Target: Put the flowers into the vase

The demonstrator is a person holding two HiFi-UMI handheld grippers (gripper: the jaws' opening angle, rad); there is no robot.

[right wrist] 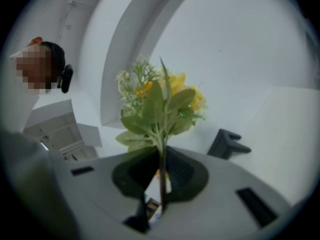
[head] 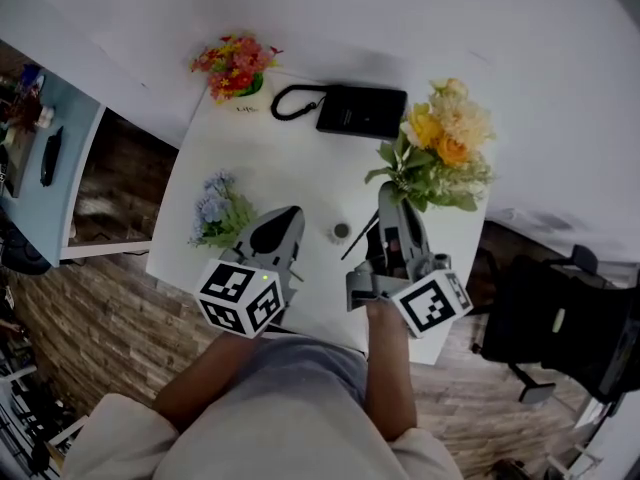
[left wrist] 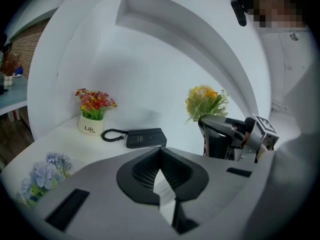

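Surface: white table (head: 300, 158) set against a white wall, with wood floor at its left and near sides.
Right gripper: (head: 392, 203) clenched on the thin stem of the yellow bouquet, held about level and pointing to the far side.
Yellow bouquet: (head: 440, 143) clear of the table at the far right; heads and leaves fan out beyond the jaw tips and the stem runs back between the jaws.
Left gripper: (head: 283, 223) jaws closed together with nothing between them; hovers near left, just beside the blue flowers.
Blue flowers: (head: 213, 208) lying on the table at the left, not yet picked up.
Round grey thing: (head: 342, 231) small, on the table between the two grippers; possibly a vase mouth seen from above, cannot tell.
Red flowers: (head: 235, 63) in a white pot at the far left, well apart.
Black box: (head: 362, 111) with a coiled cord, far centre.
Step in hand: judged to be carrying the yellow bouquet toward the vase.
Method: tip the stem end downward, centre it over the opening, lower it straight, and release only once the stem is seated.
Risk: the top-heavy heads may swing on the slim stem; the idle left gripper could steady the vase.
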